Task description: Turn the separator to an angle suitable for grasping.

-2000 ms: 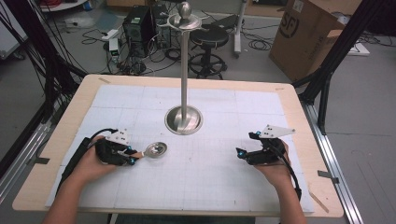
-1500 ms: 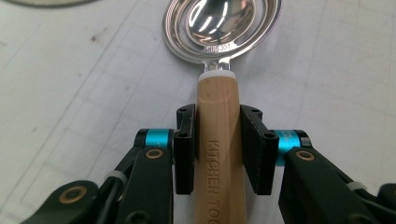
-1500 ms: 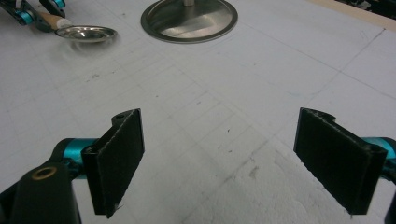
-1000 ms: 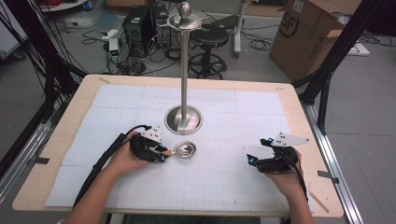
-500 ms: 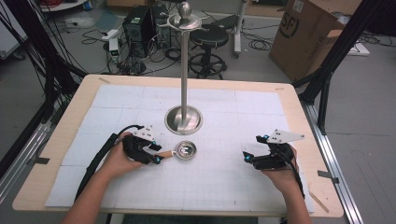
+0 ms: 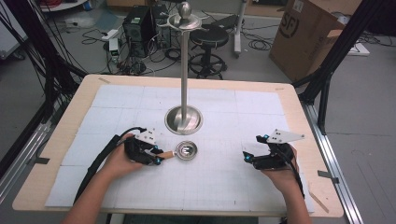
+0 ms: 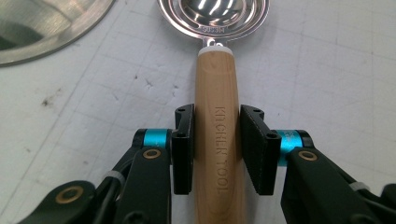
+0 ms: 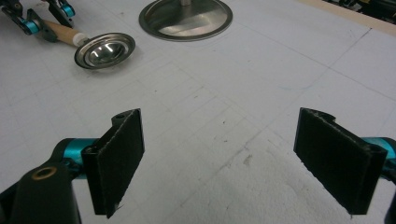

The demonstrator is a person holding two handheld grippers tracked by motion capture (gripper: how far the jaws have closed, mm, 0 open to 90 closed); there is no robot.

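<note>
Left gripper (image 7: 217,149): jaws have just been closing and now clasp the wooden handle (image 7: 217,140) of the spoon from both sides
Right gripper (image 8: 233,158): jaws wide apart, nothing between them, low above the white mat (image 8: 224,107)
Spoon (image 6: 186,151): lies flat on the mat, its metal bowl just in front of the stand base (image 6: 184,119)
Risk: the handle is round and smooth, so it can turn in the pads when lifted, and the heavy bowl tips down
Risk farther: a careless swing forward knocks the bowl against the stand base
</note>
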